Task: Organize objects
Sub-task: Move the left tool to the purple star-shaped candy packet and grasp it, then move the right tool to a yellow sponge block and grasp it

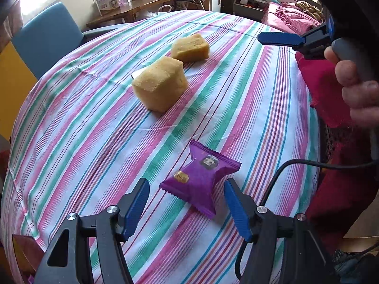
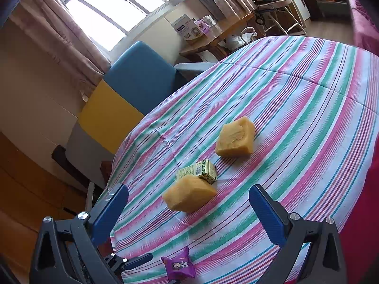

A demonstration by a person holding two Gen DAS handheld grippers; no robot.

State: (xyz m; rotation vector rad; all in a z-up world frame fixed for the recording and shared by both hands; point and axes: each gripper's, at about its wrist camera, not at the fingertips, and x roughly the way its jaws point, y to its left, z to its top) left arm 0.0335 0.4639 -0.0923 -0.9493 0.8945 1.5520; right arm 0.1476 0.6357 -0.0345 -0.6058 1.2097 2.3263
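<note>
A purple snack packet (image 1: 201, 177) lies flat on the striped tablecloth (image 1: 248, 90). My left gripper (image 1: 187, 203) hangs just over it, open, one blue pad on each side of the packet and neither pressing on it. Beyond it sit two yellow sponge-like blocks, a near one (image 1: 161, 85) and a far one (image 1: 190, 48). My right gripper (image 2: 189, 213) is open and empty, above the near block (image 2: 189, 196). A small green box (image 2: 199, 171) rests behind that block, almost hidden in the left wrist view. The far block (image 2: 235, 139) and the packet (image 2: 178, 264) also show here.
A blue chair (image 2: 142, 75) with a yellow panel (image 2: 106, 116) stands at the table's far left edge. Red cloth (image 1: 324, 90) and a black cable (image 1: 308, 163) lie at the right edge, by the hand (image 1: 355, 87) on the right gripper's handle. A wooden desk (image 2: 213, 40) holds boxes.
</note>
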